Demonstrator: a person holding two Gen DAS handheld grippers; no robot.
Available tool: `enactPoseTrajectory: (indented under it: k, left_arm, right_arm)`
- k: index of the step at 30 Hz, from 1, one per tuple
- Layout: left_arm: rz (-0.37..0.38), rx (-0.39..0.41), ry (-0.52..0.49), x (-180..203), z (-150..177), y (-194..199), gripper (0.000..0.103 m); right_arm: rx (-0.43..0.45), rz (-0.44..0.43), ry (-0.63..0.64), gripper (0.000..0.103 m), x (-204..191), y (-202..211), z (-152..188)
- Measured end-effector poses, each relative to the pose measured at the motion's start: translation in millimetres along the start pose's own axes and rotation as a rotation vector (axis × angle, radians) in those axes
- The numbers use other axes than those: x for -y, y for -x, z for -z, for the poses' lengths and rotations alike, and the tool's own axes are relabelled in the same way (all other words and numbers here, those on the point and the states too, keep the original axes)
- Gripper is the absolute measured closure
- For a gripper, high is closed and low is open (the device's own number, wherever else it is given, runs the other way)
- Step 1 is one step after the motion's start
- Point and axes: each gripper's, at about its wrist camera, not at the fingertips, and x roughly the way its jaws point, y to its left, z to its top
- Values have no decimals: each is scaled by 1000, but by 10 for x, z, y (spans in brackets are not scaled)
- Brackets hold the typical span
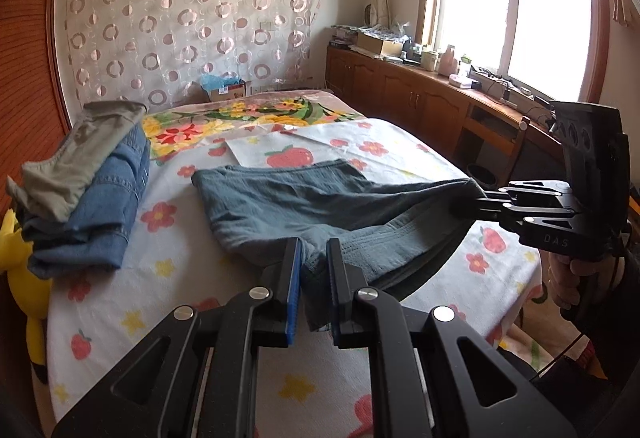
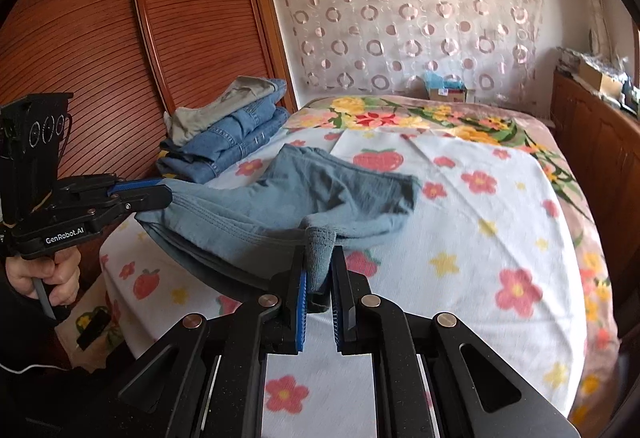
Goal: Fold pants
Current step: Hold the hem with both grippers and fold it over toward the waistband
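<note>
From the left wrist I see my left gripper clenched on a bunched edge of the grey-blue pants, the cloth pinched between its blue pads. The pants lie partly on the flowered sheet, their far part flat just this side of the big strawberry print, their near edge lifted off the bed. To the right of that strawberry, and nearer me, my right gripper bites the other corner, so the edge sags between the two tools. The stack of folded jeans sits well to the left of the strawberry. From the right wrist, my right gripper is clamped on a thick wad of fabric, and my left gripper holds its corner left of the strawberry, near the stack. I judge the pants soft and light, thin enough to droop and wrinkle, not slippery against the ribbed pads. The seamed edge is the sturdier place to hold; I would keep both grips on it near the corners so the layers stay even.
</note>
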Motion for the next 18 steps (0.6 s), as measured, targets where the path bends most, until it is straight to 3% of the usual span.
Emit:
enactPoseTrajectory:
  k: [9, 18]
  left_arm:
    - [18, -42, 31, 45, 276, -35, 90]
    - [32, -38, 40, 116, 355, 161, 90]
  right_arm:
    - [-38, -8, -34, 93, -40, -52, 151]
    - [-34, -22, -40, 93, -107, 86, 205]
